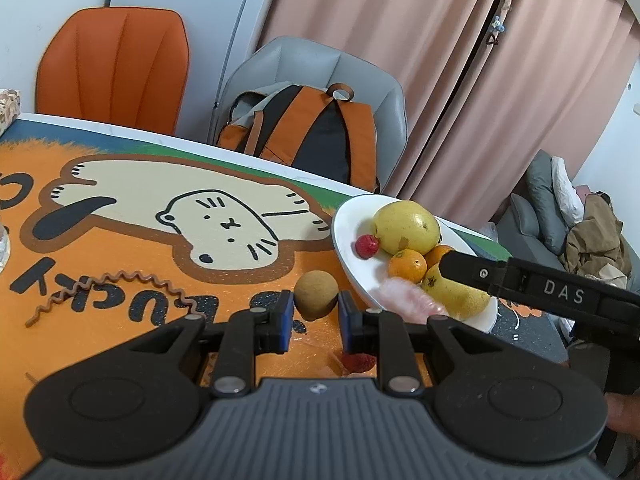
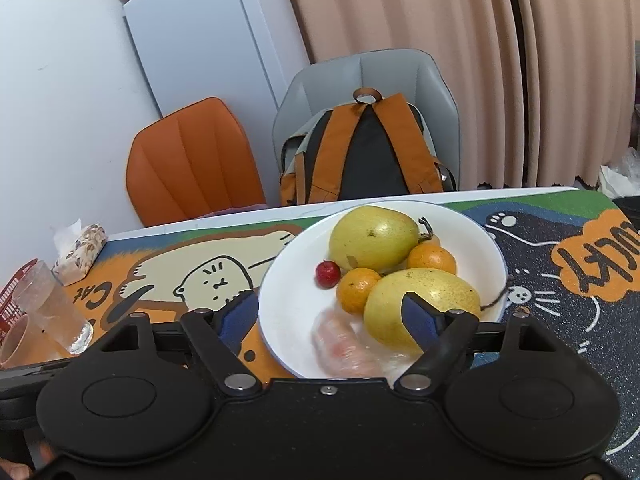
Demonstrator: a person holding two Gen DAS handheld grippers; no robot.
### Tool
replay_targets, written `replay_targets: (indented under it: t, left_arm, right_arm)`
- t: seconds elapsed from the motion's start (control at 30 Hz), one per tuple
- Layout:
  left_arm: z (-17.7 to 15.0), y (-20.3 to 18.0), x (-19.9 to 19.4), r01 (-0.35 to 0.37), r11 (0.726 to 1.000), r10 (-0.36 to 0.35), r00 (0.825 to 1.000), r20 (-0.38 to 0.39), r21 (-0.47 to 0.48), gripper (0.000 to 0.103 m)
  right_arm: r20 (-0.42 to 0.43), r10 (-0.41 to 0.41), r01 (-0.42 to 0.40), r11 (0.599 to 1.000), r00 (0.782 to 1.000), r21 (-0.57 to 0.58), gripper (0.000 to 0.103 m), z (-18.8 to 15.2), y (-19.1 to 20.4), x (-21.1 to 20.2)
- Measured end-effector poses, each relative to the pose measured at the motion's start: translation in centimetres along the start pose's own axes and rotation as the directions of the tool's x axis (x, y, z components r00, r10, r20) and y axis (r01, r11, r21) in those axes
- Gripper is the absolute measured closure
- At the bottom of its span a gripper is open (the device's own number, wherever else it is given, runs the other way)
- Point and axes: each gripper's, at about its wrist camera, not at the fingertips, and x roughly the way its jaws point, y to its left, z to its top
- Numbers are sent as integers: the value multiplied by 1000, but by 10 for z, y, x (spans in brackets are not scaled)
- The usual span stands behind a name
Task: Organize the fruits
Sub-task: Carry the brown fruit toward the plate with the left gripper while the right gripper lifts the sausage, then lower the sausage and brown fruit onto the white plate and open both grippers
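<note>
Between the blue pads: left gripper (image 1: 313, 312) clamps one round, matte brown fruit (image 1: 315, 295) | right gripper (image 2: 332, 316) spread, holding nothing | glossy white plate (image 2: 288, 300): two yellow mangoes, two oranges, one red berry, one blurred pink piece

Cat-print table (image 2: 560, 240) with white plate (image 2: 288, 300)

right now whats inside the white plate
The white plate holds two yellow-green fruits, two oranges, a small red fruit and a blurred plastic-wrapped pink item. Whatever lies beneath the pile is covered.
</note>
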Motion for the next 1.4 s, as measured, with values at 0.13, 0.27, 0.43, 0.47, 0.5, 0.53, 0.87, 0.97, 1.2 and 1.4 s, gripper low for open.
replay_targets:
  t: [0.13,0.27,0.43,0.47,0.5,0.53,0.87,0.97,1.2,1.4]
  left_arm:
    - [2,-3,5,9,1000,-9,1000,-1,7,81]
    - [7,-10,11,21,1000,-21,1000,-1,19,81]
    - [13,-20,21,41,998,-41,999,-7,38,81]
    - [14,-22,24,45,998,-45,999,-8,42,81]
    - [15,-25,26,49,998,-49,999,-10,46,81]
    - [16,-27,28,53,997,-53,999,-12,51,81]
    - [17,-48,53,71,995,-69,997,-41,69,81]
    - [16,-50,58,56,996,-53,997,-49,63,77]
    - [11,-46,54,13,997,-8,998,-67,77,74]
    - [8,-42,42,-15,998,19,998,-64,60,68]
  right_arm:
    - [1,-10,10,1000,1000,15,25,-2,-7,-3]
    - [-4,-15,15,1000,1000,21,25,-3,-15,-6]
    - [-18,-14,14,1000,1000,27,25,-6,-24,-11]
    - [-20,-14,15,1000,1000,25,25,-7,-25,-12]
    - [-22,-15,15,1000,1000,23,24,-8,-26,-13]
    - [-25,-15,15,1000,1000,22,24,-9,-28,-14]
    - [-59,-28,30,999,998,45,24,-15,-50,-17]
    - [-57,-28,31,998,998,53,24,-15,-55,-18]
    - [-61,-10,14,997,998,71,24,-17,-57,-15]
    - [-62,9,-5,998,998,67,20,-18,-52,-18]
